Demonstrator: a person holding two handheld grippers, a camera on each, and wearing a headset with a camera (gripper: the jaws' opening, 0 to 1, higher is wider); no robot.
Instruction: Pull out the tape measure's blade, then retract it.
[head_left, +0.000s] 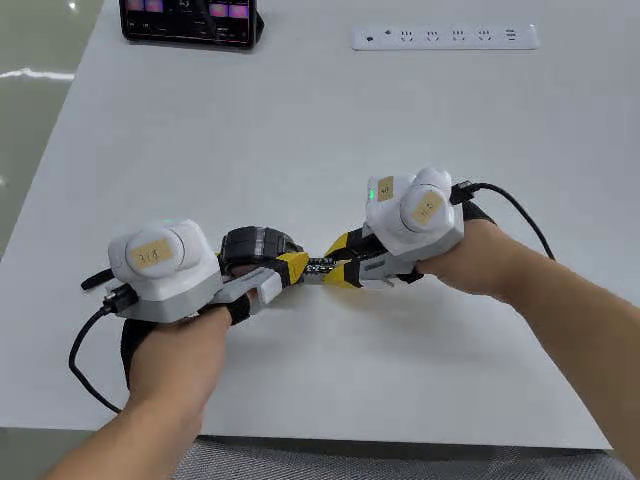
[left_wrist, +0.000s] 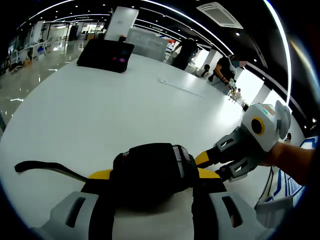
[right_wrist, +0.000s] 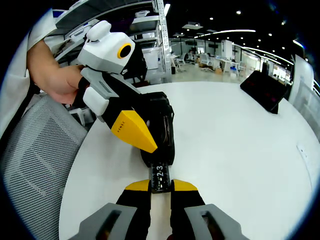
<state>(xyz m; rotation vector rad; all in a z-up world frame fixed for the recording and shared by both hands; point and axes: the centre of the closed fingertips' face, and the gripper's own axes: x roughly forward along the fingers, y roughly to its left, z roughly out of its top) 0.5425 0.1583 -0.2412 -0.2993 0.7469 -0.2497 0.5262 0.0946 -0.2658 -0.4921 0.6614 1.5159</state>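
A black tape measure (head_left: 256, 245) rests on the white table (head_left: 300, 130), and my left gripper (head_left: 272, 262) is shut on its case. In the left gripper view the case (left_wrist: 150, 160) sits between the yellow fingertips (left_wrist: 101, 174), and its wrist strap (left_wrist: 45, 167) trails off to the left. A short length of the blade (head_left: 320, 266) is out. My right gripper (head_left: 340, 262) is shut on the blade's end. The right gripper view has the numbered blade (right_wrist: 160, 176) pinched between my right gripper's (right_wrist: 161, 186) yellow tips, with the case (right_wrist: 161, 125) and the left gripper (right_wrist: 131, 131) just beyond.
A black tablet (head_left: 190, 20) stands at the table's far edge and a white power strip (head_left: 445, 37) lies to its right. Cables trail from both grippers. A grey mesh chair (right_wrist: 35, 150) is at the near edge. People stand in the background (left_wrist: 227, 67).
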